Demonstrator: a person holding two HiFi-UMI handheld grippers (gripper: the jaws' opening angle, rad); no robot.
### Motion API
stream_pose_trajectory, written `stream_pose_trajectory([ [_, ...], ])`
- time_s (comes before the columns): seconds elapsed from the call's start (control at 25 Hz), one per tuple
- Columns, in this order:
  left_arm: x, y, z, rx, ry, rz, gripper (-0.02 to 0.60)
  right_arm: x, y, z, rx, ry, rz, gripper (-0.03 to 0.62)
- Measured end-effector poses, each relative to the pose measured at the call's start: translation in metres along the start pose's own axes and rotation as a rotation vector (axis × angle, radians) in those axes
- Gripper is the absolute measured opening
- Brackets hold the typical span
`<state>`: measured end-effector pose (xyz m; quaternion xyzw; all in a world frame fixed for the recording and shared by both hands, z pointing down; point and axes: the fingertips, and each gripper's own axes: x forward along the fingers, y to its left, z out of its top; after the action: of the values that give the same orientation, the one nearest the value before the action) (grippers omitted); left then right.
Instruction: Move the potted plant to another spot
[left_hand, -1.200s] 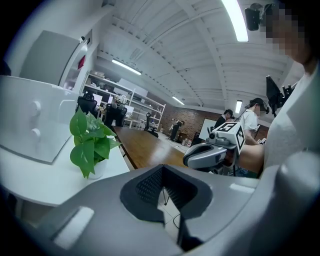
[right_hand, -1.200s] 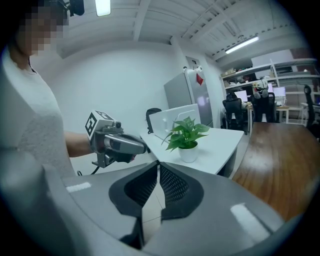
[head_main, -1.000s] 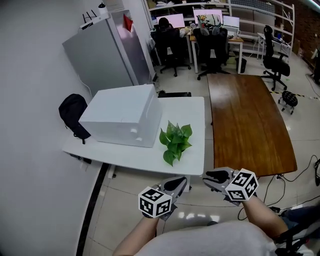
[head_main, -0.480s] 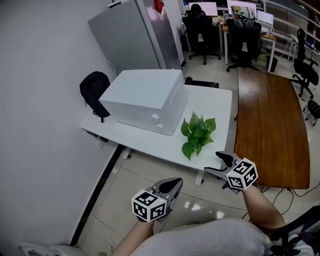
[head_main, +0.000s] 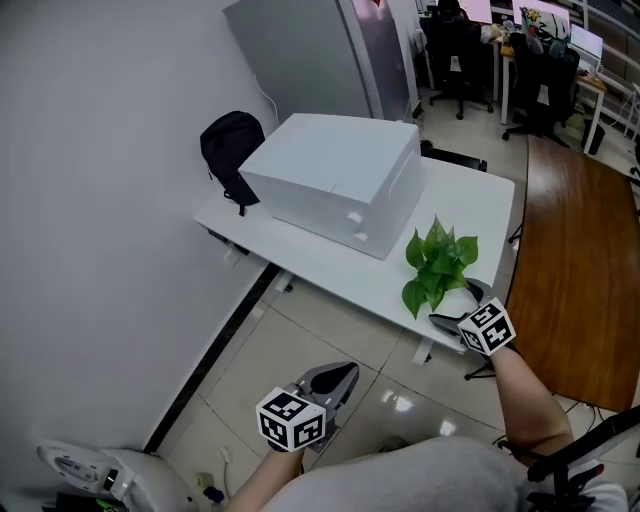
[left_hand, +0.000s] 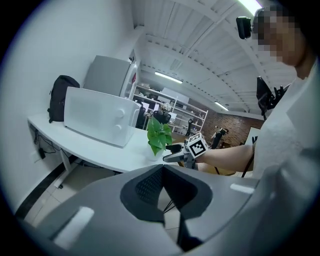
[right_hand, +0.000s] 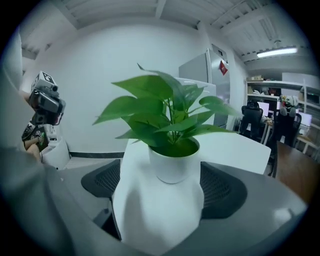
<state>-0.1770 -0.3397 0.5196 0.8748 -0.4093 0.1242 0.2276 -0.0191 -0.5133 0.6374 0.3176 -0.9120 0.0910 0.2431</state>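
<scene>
At table (head_main: 470, 205) front edge: plant (head_main: 438, 262) betw. R jaws

Straddles pot (right_hand: 174, 164), upright on table, w/ R gripper (head_main: 456, 304): jaws just opened wide, either side, not touching. Holds L gripper (head_main: 340, 376) low, well off, jaws together, empty.

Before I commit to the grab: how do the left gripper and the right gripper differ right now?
Jaws: the right gripper's stand wide, having just been opening, the potted plant's pot between them; the left gripper's are together, empty. Place: the right gripper is at the table's edge, the left gripper over the floor. Both bear marker cubes.
</scene>
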Motion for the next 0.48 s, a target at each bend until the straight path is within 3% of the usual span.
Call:
stream_pose_trajectory([
  [0.48,-0.023,0.025,-0.009,-0.018,-0.003,0.114,-0.003,0.061,-0.02,-0.018,-0.01,0.056,-0.008,0.495],
])
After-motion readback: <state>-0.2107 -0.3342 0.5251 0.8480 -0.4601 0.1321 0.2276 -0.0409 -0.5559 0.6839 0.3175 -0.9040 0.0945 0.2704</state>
